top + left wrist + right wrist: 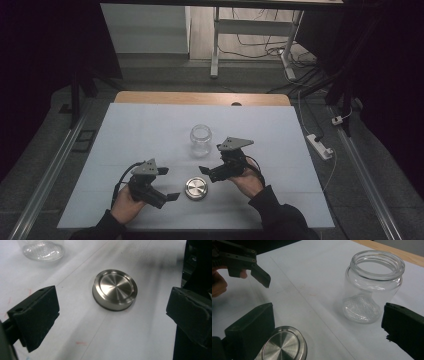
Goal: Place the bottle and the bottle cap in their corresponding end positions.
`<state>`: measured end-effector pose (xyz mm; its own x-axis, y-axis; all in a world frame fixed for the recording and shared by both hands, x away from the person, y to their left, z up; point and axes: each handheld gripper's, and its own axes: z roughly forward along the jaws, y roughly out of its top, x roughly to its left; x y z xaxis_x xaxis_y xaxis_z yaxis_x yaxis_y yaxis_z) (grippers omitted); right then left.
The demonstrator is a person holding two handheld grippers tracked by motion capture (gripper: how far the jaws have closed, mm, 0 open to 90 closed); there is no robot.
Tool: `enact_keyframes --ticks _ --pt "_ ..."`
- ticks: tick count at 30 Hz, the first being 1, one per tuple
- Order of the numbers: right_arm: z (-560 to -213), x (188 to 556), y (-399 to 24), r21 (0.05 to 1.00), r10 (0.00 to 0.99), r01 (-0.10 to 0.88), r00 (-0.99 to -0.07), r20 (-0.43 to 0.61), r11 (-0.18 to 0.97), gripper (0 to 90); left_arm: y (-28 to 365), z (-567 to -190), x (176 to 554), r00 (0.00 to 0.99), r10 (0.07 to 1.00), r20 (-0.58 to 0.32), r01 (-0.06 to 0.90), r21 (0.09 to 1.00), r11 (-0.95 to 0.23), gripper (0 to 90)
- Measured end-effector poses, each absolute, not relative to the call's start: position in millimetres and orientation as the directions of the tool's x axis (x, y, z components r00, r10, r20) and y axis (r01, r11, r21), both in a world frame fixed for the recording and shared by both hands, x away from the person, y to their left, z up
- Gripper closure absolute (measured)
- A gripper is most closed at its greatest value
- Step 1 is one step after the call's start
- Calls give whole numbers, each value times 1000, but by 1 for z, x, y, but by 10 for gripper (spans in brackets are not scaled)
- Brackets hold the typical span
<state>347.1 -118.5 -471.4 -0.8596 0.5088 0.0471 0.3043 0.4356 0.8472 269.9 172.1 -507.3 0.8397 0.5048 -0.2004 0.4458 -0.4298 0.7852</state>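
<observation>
While the lid (pixel 196 188) lies between them, both grippers — left (pixel 169 184), right (pixel 210 167) — gape empty.

a lab: dark curtains (pixel 35 55), floor cables (pixel 280 50), paper-covered table (pixel 150 125)

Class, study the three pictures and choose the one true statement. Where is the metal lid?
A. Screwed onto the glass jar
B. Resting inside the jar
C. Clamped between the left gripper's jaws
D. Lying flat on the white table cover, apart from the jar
D. The metal lid lies flat on the white table cover, between the open left gripper and the open right gripper, while the glass jar stands open-mouthed farther back.
</observation>
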Motion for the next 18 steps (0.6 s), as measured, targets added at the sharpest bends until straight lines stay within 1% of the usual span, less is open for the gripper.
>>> enact_keyframes --ticks 9,18 --pt "-469 336 -132 848 506 331 -858 88 415 0 185 -506 258 827 528 -194 458 776 -433 0" --pt "-472 324 -150 851 526 332 -847 79 407 0 200 -506 248 808 552 -205 476 780 -406 0"
